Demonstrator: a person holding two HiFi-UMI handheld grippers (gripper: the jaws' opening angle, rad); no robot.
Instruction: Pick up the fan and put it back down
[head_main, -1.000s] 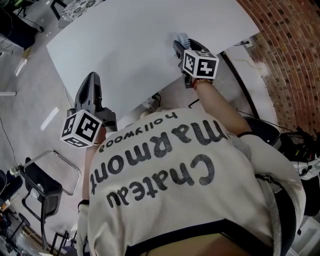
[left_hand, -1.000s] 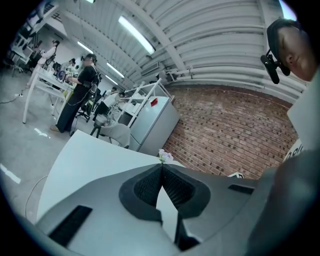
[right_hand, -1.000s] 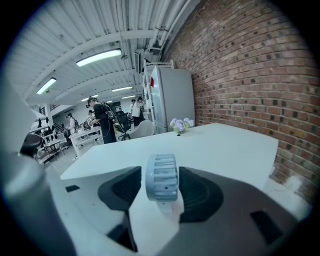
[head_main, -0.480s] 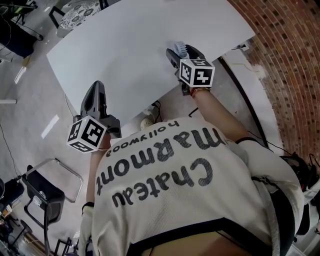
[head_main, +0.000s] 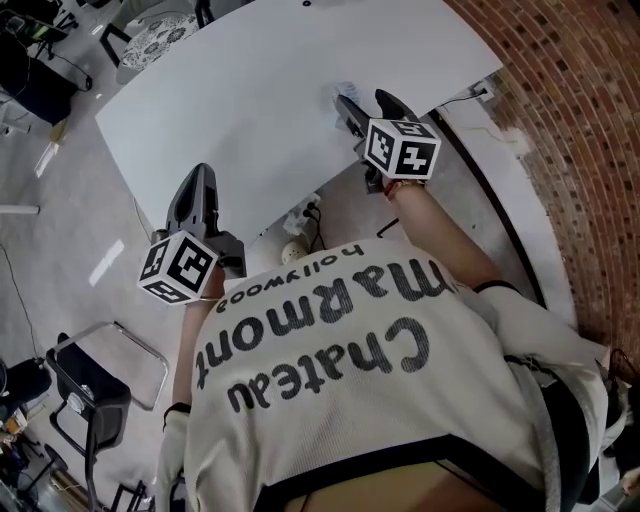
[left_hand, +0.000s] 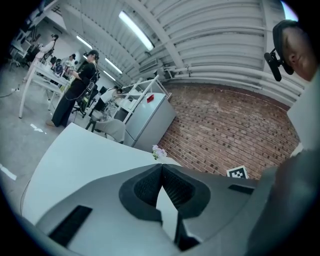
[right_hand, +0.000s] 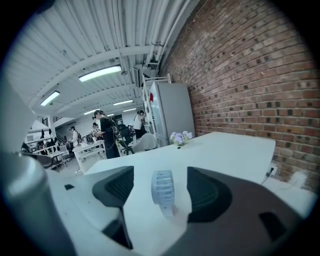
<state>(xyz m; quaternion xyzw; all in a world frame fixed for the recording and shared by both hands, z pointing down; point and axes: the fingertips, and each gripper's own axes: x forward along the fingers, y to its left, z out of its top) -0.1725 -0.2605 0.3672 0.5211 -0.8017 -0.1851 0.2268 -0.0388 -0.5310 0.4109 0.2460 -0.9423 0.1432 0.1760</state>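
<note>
Right gripper (right_hand: 161, 190) jaws now stand wide apart; a second ago they sat closer in around the small pale-blue handheld fan with a round grille head (right_hand: 163, 186). The gripper also sits a bit higher and further back from the fan than before. The fan stands upright on its own base on the large white tabletop (head_main: 250, 100), near the table's right edge. In the right gripper view it is framed between the two dark ribbed pads with a clear gap on either side, touching neither.

Judgement: the fan has been let go, so the put-down half of the task looks done. What remains is pulling the right gripper clear. The fan is light and narrow-based, so a pad clipping it on the way out could tip it.

Left gripper (left_hand: 161, 167) hangs over the near left edge of the table, well apart from the fan. Its pads are pressed together at the tips with nothing between them. It has drifted slightly across the table edge but plays no part.

Further out, a small bunch of pale flowers (right_hand: 180, 137) sits at the far end of the table. A red brick wall (head_main: 570, 120) runs along the right side. A tall grey cabinet (right_hand: 170, 112) stands behind the table, and people stand at desks in the background.
</note>
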